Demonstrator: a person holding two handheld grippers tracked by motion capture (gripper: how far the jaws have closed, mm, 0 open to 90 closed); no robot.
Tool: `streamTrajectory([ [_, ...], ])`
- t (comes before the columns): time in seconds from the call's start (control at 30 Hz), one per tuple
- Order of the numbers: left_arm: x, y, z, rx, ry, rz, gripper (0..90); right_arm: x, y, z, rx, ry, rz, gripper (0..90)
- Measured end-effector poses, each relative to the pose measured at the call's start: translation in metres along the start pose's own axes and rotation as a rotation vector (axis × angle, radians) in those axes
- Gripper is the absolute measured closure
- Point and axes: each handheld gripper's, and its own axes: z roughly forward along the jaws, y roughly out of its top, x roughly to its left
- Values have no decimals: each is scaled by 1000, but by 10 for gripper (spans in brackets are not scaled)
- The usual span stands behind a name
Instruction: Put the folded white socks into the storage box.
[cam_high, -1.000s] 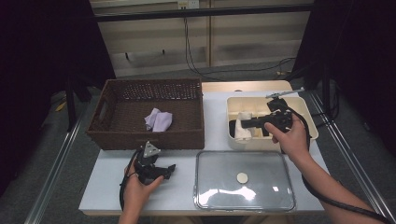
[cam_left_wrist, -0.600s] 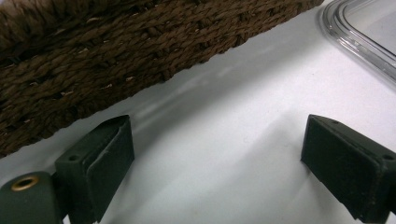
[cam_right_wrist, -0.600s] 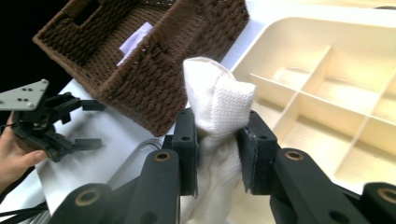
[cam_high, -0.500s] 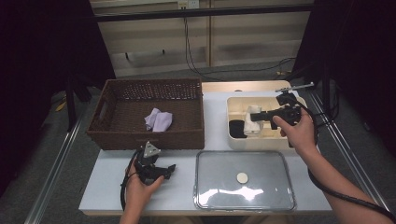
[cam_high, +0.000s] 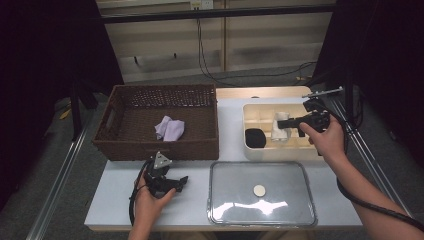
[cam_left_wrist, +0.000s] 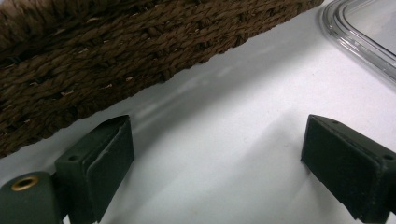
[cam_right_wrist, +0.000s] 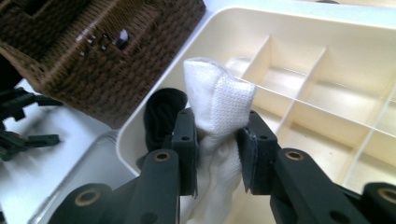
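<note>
- Right gripper (cam_right_wrist: 218, 140) is clamping a rolled white sock (cam_right_wrist: 219, 100); both pads are pressing into the fabric, the jaws standing only partly closed around the bundle.
- The sock is sticking up past the jaw tips and hanging down between the jaw arms; its knit texture is showing clearly in the right gripper view.
- In the high view the right gripper (cam_high: 281, 125) is holding the white sock (cam_high: 280, 129) over the cream divided tray (cam_high: 300, 153), above a middle compartment.
- A black sock (cam_high: 255, 138) is lying in the tray's left compartment, just beside the white one; in the right gripper view the black sock (cam_right_wrist: 161, 112) is sitting just behind the left-hand jaw.
- Left gripper (cam_high: 175, 181) is resting on the white table (cam_high: 115, 200), in front of the wicker basket (cam_high: 150, 147); its jaws are standing wide apart with nothing between them, pads (cam_left_wrist: 107, 163) lying on bare tabletop.
- No brand, label or readable writing is showing on any item.
- The high view is giving the pale purple cloth (cam_high: 170, 128) inside the basket and the clear lid (cam_high: 300, 212) with its round knob.
- The left gripper view is giving the basket weave (cam_left_wrist: 93, 60) up close and a corner of the clear lid (cam_left_wrist: 359, 32).
</note>
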Motion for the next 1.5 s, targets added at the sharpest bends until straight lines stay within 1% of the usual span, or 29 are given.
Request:
streamTrajectory([
  [0.13,0,0,0,0,-1,-1,89,-4,-2,2,18,-25,-13,708],
  [0.2,0,0,0,0,-1,-1,89,-6,-3,2,19,-26,-12,707],
  [0.27,0,0,0,0,-1,0,89,-8,-5,5,32,-41,-20,706],
  [0.33,0,0,0,0,-1,-1,89,-8,-6,8,40,-37,-24,706],
  [0.43,0,0,0,0,-1,-1,89,-7,-9,14,58,-41,-41,706],
  [0.53,0,0,0,0,-2,-1,89,-3,-13,24,93,-45,-61,706],
  [0.6,0,0,0,0,-1,-1,89,0,-17,29,103,-58,-81,706],
  [0.63,0,0,0,0,-1,-1,89,1,-18,30,106,-66,-84,706],
  [0.77,0,0,0,0,-1,-2,89,-2,-22,36,106,-51,-80,707],
  [0.83,0,0,0,0,-1,-1,89,-2,-23,38,110,-50,-81,708],
  [0.97,0,0,0,0,-1,-2,89,2,-25,44,130,-66,-109,709],
  [1.03,0,0,0,1,-1,-1,89,4,-25,48,147,-78,-134,710],
  [1.1,0,0,0,0,-2,-1,89,6,-28,53,165,-84,-149,710],
  [1.13,0,0,0,0,-2,-1,89,7,-29,56,178,-83,-136,710],
  [1.17,0,0,0,0,-2,-1,89,7,-29,56,178,-83,-136,710],
  [1.2,0,0,0,0,-2,-1,89,7,-31,58,194,-78,-125,709],
  [1.23,0,0,0,0,-2,-2,89,6,-35,65,198,-75,-131,705],
  [1.3,0,0,0,0,-2,-2,89,8,-34,65,203,-85,-142,687],
  [1.37,0,0,0,0,-2,-3,89,8,-34,64,199,-83,-136,679],
  [1.47,0,0,0,0,-2,-2,89,8,-32,61,193,-80,-136,628],
  [1.5,0,0,0,0,-2,-2,89,9,-31,60,192,-82,-148,606],
])
